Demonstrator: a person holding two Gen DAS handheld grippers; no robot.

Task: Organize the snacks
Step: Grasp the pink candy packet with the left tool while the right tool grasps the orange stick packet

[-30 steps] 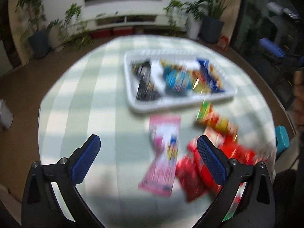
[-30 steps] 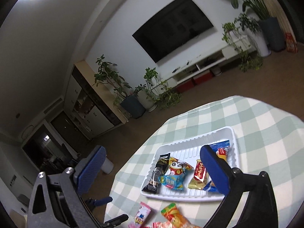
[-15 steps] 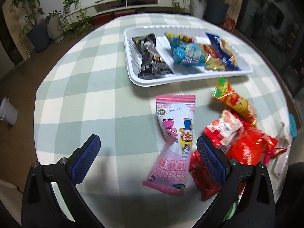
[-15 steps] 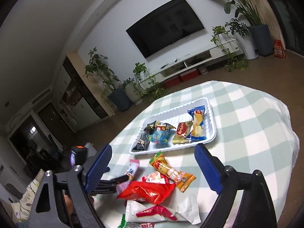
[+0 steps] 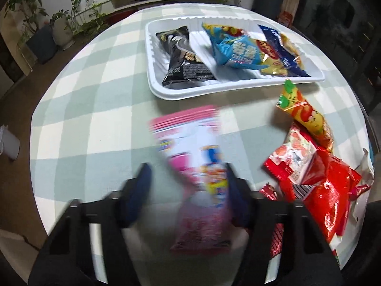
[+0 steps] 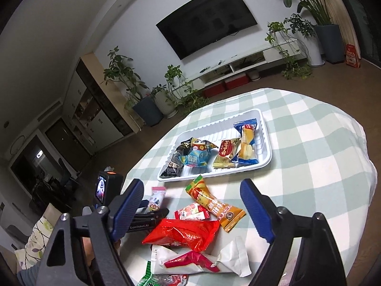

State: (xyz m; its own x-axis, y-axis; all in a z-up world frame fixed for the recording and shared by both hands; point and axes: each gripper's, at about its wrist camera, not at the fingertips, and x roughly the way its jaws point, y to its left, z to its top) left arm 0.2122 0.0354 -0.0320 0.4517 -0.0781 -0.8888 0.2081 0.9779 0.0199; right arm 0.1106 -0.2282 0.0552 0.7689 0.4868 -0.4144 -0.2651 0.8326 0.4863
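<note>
Nearest to me, my left gripper (image 5: 188, 186) is closing its jaws around the pink snack packet (image 5: 190, 157), which lies between the blue pads; the picture is smeared there, so I cannot tell whether the pads press on it yet. The packet is long and flat, pink with a striped top edge, a white panel and a bright cartoon figure in blue and yellow, and it lies on the checked worktop (image 5: 95, 109) just short of the tray. My right gripper (image 6: 193, 207) hangs over the loose heap with its jaws spread but narrowing, and nothing is between them. Under it lie a white wrapper with a red band (image 6: 202, 259), then a crinkled red bag (image 6: 185, 233), a small red-and-white sachet (image 6: 193, 212) and a slim yellow-orange packet with a green end (image 6: 212, 202). Farther off stands the white ribbed tray (image 6: 264, 143), holding a black packet (image 5: 183, 59) at its left, a light blue bag (image 5: 235, 52) in the middle, a yellow-and-red packet (image 6: 226, 155) beside that, and a dark blue wrapper (image 6: 246, 143) at the right.
</note>
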